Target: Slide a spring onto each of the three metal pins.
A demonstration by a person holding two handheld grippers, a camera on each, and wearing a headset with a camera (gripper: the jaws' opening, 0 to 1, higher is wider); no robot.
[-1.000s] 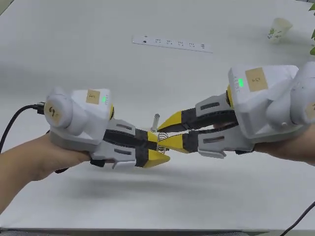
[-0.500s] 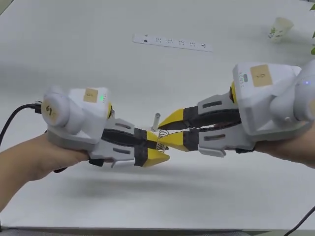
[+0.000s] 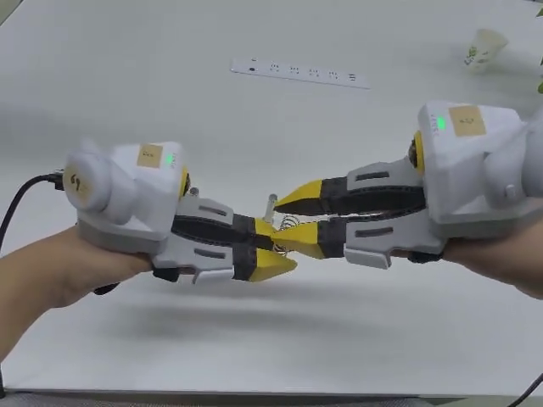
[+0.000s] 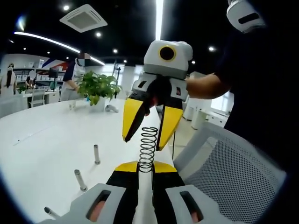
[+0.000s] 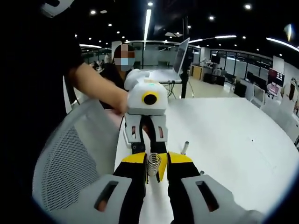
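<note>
The left gripper [image 4: 145,167] has its jaws clamped on one end of the thin coiled steel spring [image 4: 148,147], held in the air above the white table [image 3: 339,127]. Its long axis points straight at the right gripper [image 4: 143,143], whose jaws stand apart astride the free end. The short metal pins [image 4: 96,154] are on the table off to one side

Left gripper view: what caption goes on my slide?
The left gripper holds a spring between the open jaws of the right gripper, three metal pins waiting on the white table.
</note>
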